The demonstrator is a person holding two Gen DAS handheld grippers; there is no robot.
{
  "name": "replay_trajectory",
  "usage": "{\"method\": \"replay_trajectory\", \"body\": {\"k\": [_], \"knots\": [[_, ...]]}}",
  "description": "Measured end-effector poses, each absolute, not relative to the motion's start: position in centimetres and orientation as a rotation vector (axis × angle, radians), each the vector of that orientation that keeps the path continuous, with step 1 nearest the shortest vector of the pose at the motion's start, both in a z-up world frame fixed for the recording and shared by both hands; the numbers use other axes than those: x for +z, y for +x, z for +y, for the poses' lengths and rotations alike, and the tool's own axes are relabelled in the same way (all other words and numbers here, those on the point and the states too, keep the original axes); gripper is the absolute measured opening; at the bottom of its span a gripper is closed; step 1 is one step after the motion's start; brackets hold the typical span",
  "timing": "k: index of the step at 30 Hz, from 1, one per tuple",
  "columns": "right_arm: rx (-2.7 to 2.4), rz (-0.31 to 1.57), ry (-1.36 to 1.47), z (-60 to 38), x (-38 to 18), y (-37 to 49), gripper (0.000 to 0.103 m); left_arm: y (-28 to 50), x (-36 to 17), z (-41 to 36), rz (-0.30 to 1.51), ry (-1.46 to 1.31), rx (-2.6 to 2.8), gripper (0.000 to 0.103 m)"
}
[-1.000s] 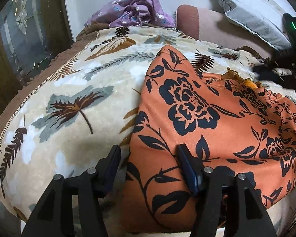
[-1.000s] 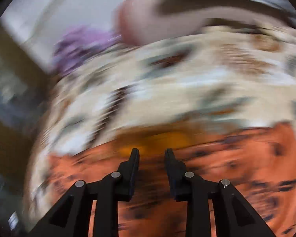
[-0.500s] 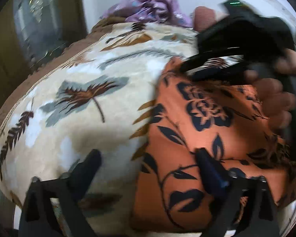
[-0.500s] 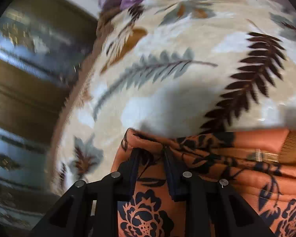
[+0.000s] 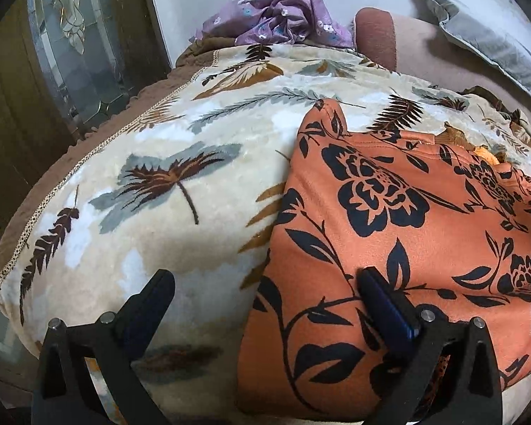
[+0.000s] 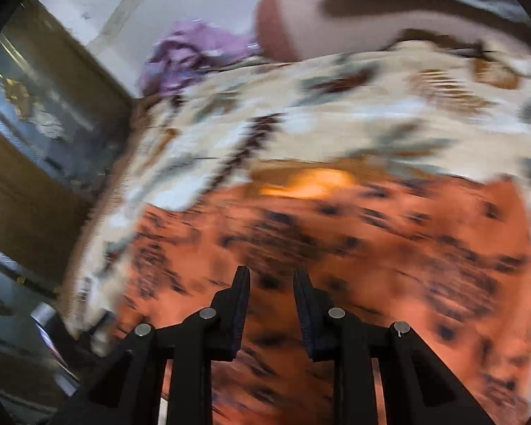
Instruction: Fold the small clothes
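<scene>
Lying on leaf-print blanket (image 5: 166, 184): orange floral garment (image 5: 389, 212), folded
Left gripper (image 5: 265, 292): jaws just opened wide, straddling garment's edge
Right gripper (image 6: 270, 292): narrowly parted, empty, above garment
Writing: none legible

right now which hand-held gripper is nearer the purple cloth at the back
Can't tell. The purple cloth lies far beyond both; the left hand-held gripper straddles the orange floral garment's edge, the right hand-held gripper hovers over it.

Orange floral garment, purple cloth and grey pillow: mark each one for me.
Orange floral garment (image 5: 389, 212), left wrist view, on its large black flower.
Purple cloth (image 5: 279, 17), left wrist view, middle of the crumpled heap.
Grey pillow (image 5: 485, 39), left wrist view, its upper face.
</scene>
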State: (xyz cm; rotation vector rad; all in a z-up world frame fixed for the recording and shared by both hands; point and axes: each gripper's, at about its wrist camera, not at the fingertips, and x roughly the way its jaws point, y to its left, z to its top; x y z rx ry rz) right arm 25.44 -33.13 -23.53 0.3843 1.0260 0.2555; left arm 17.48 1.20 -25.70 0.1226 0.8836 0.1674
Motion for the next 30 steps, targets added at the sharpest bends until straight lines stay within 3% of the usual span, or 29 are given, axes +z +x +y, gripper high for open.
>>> {"method": "replay_trajectory", "body": {"k": [7,16,22,30], "knots": [[0.154,1.119,0.355,-36.0,-27.9,23.1,0.029,17.6,-25.7,1.1,0.880,0.129,0.172,0.103],[0.115,1.020,0.341,-36.9,-24.7,22.4,0.029,17.7,-25.8,1.3,0.891,0.117,0.163,0.103],[0.080,1.097,0.399,-38.0,-28.2,24.0,0.029,17.7,-25.8,1.3,0.893,0.114,0.162,0.103],[0.082,1.056,0.434,-38.7,-26.5,23.0,0.029,17.8,-25.8,1.3,0.892,0.114,0.164,0.103]]}}
